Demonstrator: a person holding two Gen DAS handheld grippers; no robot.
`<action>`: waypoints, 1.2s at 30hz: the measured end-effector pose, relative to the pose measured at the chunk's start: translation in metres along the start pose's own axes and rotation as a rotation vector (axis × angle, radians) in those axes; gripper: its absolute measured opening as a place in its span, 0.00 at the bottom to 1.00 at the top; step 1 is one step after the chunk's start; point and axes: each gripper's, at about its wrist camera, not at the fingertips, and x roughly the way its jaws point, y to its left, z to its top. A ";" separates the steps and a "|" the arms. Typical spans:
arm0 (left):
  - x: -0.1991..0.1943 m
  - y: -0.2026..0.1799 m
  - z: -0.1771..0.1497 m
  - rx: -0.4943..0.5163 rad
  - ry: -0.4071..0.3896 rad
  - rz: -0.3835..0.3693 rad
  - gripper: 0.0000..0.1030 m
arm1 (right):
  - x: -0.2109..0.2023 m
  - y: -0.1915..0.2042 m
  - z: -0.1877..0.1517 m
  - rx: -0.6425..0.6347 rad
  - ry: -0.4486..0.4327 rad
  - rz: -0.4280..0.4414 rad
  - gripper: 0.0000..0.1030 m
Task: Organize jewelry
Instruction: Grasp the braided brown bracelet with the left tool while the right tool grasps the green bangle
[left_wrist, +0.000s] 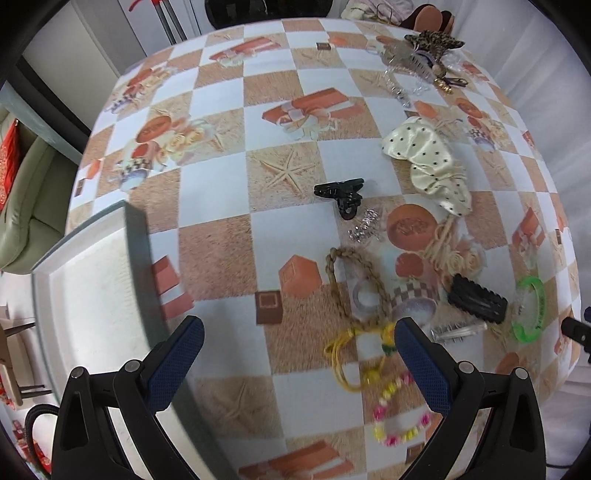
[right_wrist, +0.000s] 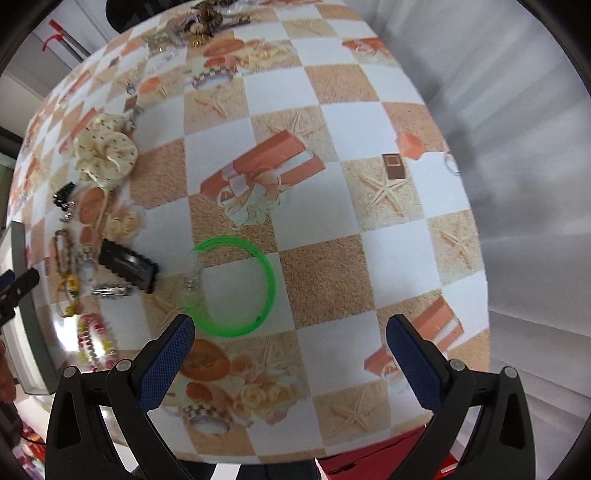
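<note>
Both grippers look like the same build tbh. The left gripper (left_wrist: 299, 338) has chunky matte black plastic arms with teardrop cutouts, round silver pivot screws on top, and dark blue finger pads (left_wrist: 177, 363) with a fine mesh-like grip texture. The right gripper (right_wrist: 290, 334) matches it: black frame, silver screws, same textured blue pads (right_wrist: 415, 360)
</note>
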 end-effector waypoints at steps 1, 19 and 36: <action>0.005 0.000 0.002 -0.002 0.005 -0.003 1.00 | 0.006 0.000 0.001 -0.001 0.005 0.001 1.00; 0.042 -0.025 0.018 0.053 0.034 -0.014 0.53 | 0.059 0.002 -0.002 0.007 0.031 -0.002 0.67; -0.001 -0.045 0.029 0.011 -0.065 -0.133 0.10 | 0.008 0.013 0.003 0.001 -0.019 0.063 0.06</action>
